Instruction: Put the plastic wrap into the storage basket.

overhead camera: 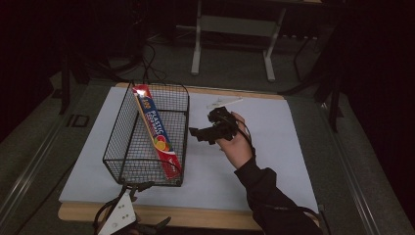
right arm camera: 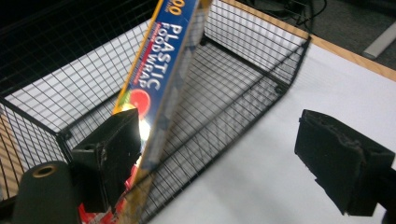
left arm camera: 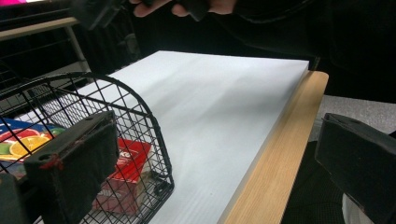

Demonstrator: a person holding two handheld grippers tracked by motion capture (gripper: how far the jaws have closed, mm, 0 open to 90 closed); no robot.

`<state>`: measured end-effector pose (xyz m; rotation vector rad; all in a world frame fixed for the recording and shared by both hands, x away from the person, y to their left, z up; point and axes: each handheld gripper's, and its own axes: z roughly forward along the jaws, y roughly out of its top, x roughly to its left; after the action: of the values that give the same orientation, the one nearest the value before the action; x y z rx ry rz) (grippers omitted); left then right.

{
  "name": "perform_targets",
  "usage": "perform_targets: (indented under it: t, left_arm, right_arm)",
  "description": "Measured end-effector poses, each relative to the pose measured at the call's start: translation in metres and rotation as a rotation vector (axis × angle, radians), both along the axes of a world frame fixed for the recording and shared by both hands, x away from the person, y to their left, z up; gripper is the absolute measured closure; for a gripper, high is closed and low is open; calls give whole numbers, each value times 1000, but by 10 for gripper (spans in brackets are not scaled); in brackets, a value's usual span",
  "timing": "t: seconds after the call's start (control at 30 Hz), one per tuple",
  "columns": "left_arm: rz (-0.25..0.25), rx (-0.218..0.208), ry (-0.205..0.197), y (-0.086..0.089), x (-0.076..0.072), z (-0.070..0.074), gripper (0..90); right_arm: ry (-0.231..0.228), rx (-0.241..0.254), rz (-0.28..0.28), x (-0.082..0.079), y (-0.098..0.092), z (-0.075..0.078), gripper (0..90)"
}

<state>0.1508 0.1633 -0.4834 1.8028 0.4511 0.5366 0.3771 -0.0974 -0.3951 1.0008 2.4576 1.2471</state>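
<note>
At centre frame in the high view, the right gripper (overhead camera: 195,133) hangs over the white board (overhead camera: 274,147), its jaws wide and empty, just right of the wire basket (overhead camera: 117,142). A plastic wrap box (overhead camera: 157,137) leans slantwise inside the basket. At bottom left, the left gripper (left arm camera: 210,163) sits by the table edge, jaws wide, empty.

Readable text sits on one item, the plastic wrap box (right arm camera: 161,79) leaning in the wire basket (overhead camera: 128,147). Right gripper view: side panel reads "PLASTIC FOOD WRAP" in white capitals on blue, with "00" above it toward 12 o'clock, the tail of a cut-off number. High view: box (overhead camera: 155,131) shows "PLASTIC" along its length; smaller line beside it is too blurred to read. Left gripper view: red box end (left arm camera: 128,161) has white lettering, illegible.
</note>
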Motion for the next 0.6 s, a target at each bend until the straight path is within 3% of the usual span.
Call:
perform_targets:
  t: [0.3, 0.5, 0.6]
  left_arm:
    - [2, 4, 3, 0, 0, 0, 1]
    - [4, 11, 3, -1, 0, -1, 1]
    - [3, 14, 2, -1, 0, -1, 1]
  right_arm:
    - [-53, 27, -22, -15, -41, -15, 142]
    - [-45, 33, -32, -23, -64, -30, 141]
    - [-13, 19, -40, -25, -73, -39, 142]
